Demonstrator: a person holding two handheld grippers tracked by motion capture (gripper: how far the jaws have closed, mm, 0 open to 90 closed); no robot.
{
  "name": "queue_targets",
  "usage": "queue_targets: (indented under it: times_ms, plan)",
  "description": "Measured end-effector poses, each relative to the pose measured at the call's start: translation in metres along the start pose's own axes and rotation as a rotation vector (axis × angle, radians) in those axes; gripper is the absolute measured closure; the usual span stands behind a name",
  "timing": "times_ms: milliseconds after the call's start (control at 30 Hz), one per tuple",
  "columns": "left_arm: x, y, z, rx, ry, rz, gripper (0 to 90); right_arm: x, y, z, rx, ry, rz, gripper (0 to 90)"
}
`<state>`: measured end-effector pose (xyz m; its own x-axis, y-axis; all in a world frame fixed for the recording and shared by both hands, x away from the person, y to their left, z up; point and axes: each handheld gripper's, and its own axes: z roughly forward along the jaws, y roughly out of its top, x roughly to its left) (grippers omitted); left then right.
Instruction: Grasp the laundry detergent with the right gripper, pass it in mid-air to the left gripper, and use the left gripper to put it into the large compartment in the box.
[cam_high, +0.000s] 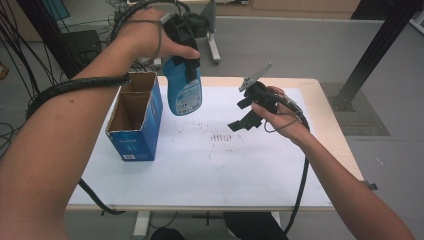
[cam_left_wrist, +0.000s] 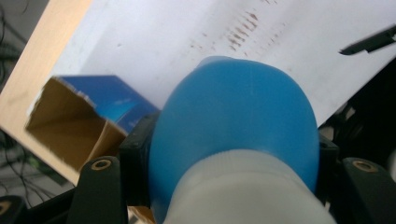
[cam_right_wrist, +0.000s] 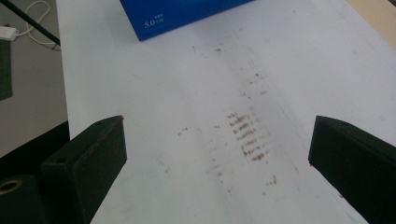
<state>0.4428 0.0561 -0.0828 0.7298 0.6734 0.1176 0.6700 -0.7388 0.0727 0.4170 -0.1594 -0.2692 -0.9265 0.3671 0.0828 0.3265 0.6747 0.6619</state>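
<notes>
My left gripper (cam_high: 189, 50) is shut on a blue plastic bottle (cam_high: 184, 92) near its pale neck, and the bottle hangs base down in the air over the back left of the table. In the left gripper view the bottle (cam_left_wrist: 233, 116) bulges between the two jaws of the left gripper (cam_left_wrist: 233, 186). An open blue cardboard box (cam_high: 135, 117) stands just left of the bottle. My right gripper (cam_high: 241, 114) hovers open over the table's middle right. In the right gripper view the right gripper (cam_right_wrist: 217, 154) has its jaws wide apart with nothing between them.
A white sheet (cam_high: 210, 170) covers the wooden table and carries brown smudges (cam_right_wrist: 245, 135) near its middle. The box (cam_left_wrist: 70, 116) has two empty compartments. Its blue side (cam_right_wrist: 182, 14) is in sight beyond the right gripper's jaws. Cables and stands crowd the floor behind the table.
</notes>
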Motion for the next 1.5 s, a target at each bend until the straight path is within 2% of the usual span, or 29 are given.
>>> queue_targets:
  times_ms: [33,67,167,200,267,300,333,367,400,433,467,567,633,667,700,933,967,1000,1100,1133,1167,1267,1400,1500]
  plan:
    - [0.000,0.000,0.000,0.000,0.000,0.000,37.5,0.000,0.000,0.000,0.000,0.000,0.000,4.1]
    - [0.002,-0.001,-0.008,-0.004,0.015,-0.041,37.5,0.000,-0.004,-0.007,0.013,0.002,0.014,4.2]
    - [0.007,-0.005,-0.022,-0.015,0.033,-0.109,37.5,0.000,-0.009,-0.016,0.029,-0.022,0.018,4.2]
    - [0.007,-0.005,-0.022,-0.015,0.033,-0.109,37.5,0.000,-0.009,-0.016,0.029,-0.022,0.018,4.2]
    - [0.015,-0.009,-0.035,-0.028,0.040,-0.181,37.5,0.000,-0.013,-0.024,0.068,-0.032,0.013,4.2]
    - [0.015,-0.009,-0.035,-0.028,0.040,-0.181,37.5,0.001,-0.014,-0.026,0.091,-0.043,0.002,4.4]
    - [0.022,-0.014,-0.042,-0.034,0.047,-0.235,37.4,0.002,-0.016,-0.027,0.103,-0.055,-0.010,4.6]
    - [0.025,-0.016,-0.046,-0.043,0.048,-0.267,37.5,0.003,-0.017,-0.029,0.117,-0.066,-0.010,4.7]
    - [0.029,-0.018,-0.050,-0.037,0.050,-0.286,37.5,0.003,-0.019,-0.030,0.123,-0.070,-0.010,4.8]
    - [0.032,-0.020,-0.053,-0.054,0.053,-0.325,37.5,0.003,-0.020,-0.032,0.125,-0.072,-0.013,4.9]
    - [0.036,-0.022,-0.056,-0.053,0.058,-0.337,37.5,0.003,-0.021,-0.034,0.130,-0.076,-0.018,5.0]
    - [0.049,-0.030,-0.069,-0.059,0.067,-0.435,37.5,0.003,-0.024,-0.039,0.150,-0.096,-0.028,5.0]
    - [0.057,-0.036,-0.077,-0.062,0.078,-0.486,37.5,0.003,-0.025,-0.043,0.160,-0.108,-0.035,5.0]
    - [0.057,-0.036,-0.077,-0.062,0.078,-0.486,37.4,0.004,-0.026,-0.046,0.162,-0.114,-0.035,5.0]
    - [0.063,-0.040,-0.082,-0.066,0.083,-0.526,37.5,0.003,-0.027,-0.047,0.163,-0.117,-0.038,5.0]
    - [0.088,-0.061,-0.098,-0.078,0.094,-0.673,37.4,0.001,-0.033,-0.055,0.174,-0.134,-0.035,5.1]
    - [0.088,-0.061,-0.098,-0.078,0.094,-0.673,37.4,0.001,-0.033,-0.055,0.174,-0.134,-0.035,5.1]
    - [0.094,-0.066,-0.100,-0.074,0.095,-0.704,37.4,0.001,-0.035,-0.057,0.174,-0.140,-0.033,5.1]
    - [0.102,-0.075,-0.102,-0.073,0.106,-0.757,37.4,0.000,-0.038,-0.062,0.174,-0.144,-0.027,5.1]
    - [0.102,-0.075,-0.102,-0.073,0.106,-0.757,37.4,0.000,-0.038,-0.062,0.174,-0.144,-0.027,5.1]
    - [0.106,-0.079,-0.102,-0.074,0.107,-0.786,37.4,0.000,-0.040,-0.065,0.162,-0.151,-0.018,5.1]
    - [0.112,-0.087,-0.103,-0.087,0.092,-0.827,37.4,0.000,-0.044,-0.066,0.165,-0.150,-0.015,5.1]
    - [0.116,-0.095,-0.105,-0.106,0.089,-0.866,37.4,0.000,-0.048,-0.067,0.178,-0.158,-0.014,5.1]
    - [0.119,-0.099,-0.104,-0.099,0.097,-0.884,37.4,-0.001,-0.052,-0.068,0.181,-0.161,-0.007,5.2]
